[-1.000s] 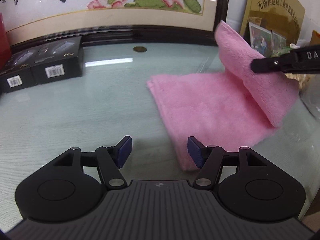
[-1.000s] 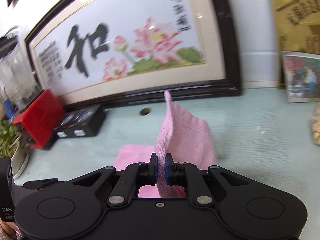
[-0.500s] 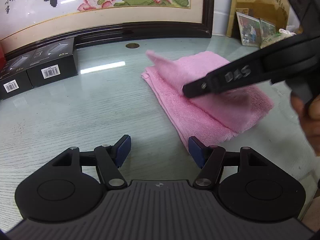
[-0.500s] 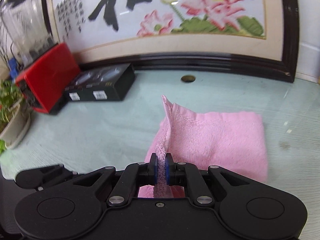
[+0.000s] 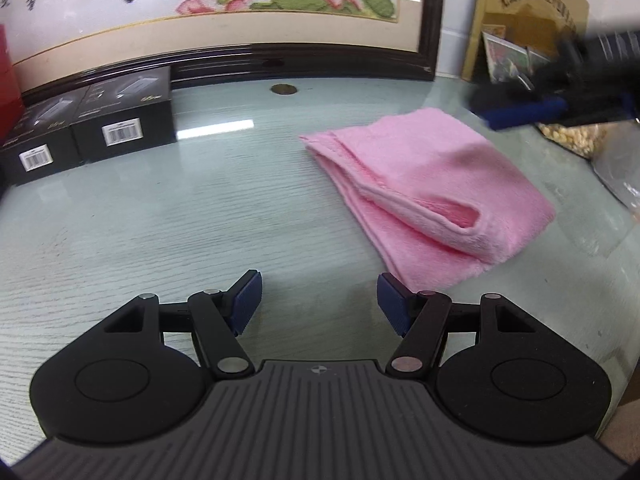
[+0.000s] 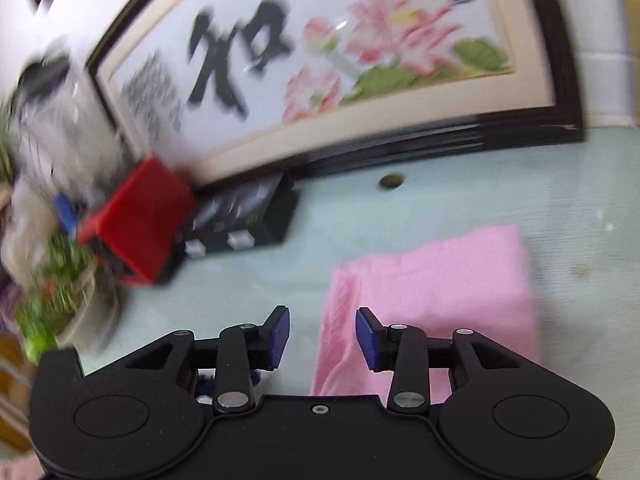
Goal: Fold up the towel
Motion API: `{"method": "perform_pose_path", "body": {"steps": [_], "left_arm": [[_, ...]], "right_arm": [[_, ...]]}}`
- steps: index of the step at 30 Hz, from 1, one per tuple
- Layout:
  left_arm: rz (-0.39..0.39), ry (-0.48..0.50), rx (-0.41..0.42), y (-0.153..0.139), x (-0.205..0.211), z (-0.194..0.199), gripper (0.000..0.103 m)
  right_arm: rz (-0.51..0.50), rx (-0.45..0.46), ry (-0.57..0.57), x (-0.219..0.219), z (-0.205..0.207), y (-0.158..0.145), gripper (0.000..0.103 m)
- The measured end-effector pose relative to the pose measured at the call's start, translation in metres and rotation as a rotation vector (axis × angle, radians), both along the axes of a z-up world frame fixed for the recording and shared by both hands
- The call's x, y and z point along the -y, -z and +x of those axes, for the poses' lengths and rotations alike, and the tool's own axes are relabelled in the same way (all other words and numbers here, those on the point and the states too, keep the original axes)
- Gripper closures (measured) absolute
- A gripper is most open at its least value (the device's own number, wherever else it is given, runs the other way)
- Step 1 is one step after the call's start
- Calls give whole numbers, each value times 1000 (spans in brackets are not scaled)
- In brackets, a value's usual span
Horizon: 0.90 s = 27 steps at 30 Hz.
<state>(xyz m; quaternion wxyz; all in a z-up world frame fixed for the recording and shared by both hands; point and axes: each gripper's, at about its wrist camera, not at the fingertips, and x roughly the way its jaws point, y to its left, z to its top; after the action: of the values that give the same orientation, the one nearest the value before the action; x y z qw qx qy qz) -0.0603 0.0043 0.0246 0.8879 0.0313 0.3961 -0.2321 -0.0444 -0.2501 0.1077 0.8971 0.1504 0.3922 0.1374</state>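
A pink towel (image 5: 432,188) lies folded over on the glass table, its upper layer resting loosely with a small open loop at the near edge. My left gripper (image 5: 318,300) is open and empty, low over the table just left of the towel's near corner. My right gripper (image 6: 322,334) is open and empty, above the towel's (image 6: 432,288) left edge. In the left wrist view the right gripper (image 5: 528,114) appears blurred at the upper right, lifted off beyond the towel's far right corner.
Two black boxes (image 5: 88,128) stand at the left against a large framed lotus picture (image 5: 224,12) along the back. A red appliance (image 6: 136,216) and a plant (image 6: 56,288) are further left. Small frames and a bag of nuts (image 5: 572,140) crowd the right side.
My right gripper has opened, let go of the towel's corner and pulled up and away to the right. The towel has settled folded on the table. My left gripper has stayed open.
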Motion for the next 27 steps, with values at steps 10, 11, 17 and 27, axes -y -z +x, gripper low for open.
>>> {"method": "perform_pose_path", "body": {"steps": [10,11,17,27], "left_arm": [[-27,-52,-22,-3,-7,17,40],[-27,-55,-23,-4,-8,18,40],[-32,-69,-25,-4,-10,17,40],[-54,-128,-25,-7,-24,17,40]], "right_arm": [[-298,87,-150,-39,-28,17,67],[-297,90,-161,-46,-25,19,67],[-430,38,-188,-81,-2,45,70],[-500,187,-175,-96,-16,25,101]]}}
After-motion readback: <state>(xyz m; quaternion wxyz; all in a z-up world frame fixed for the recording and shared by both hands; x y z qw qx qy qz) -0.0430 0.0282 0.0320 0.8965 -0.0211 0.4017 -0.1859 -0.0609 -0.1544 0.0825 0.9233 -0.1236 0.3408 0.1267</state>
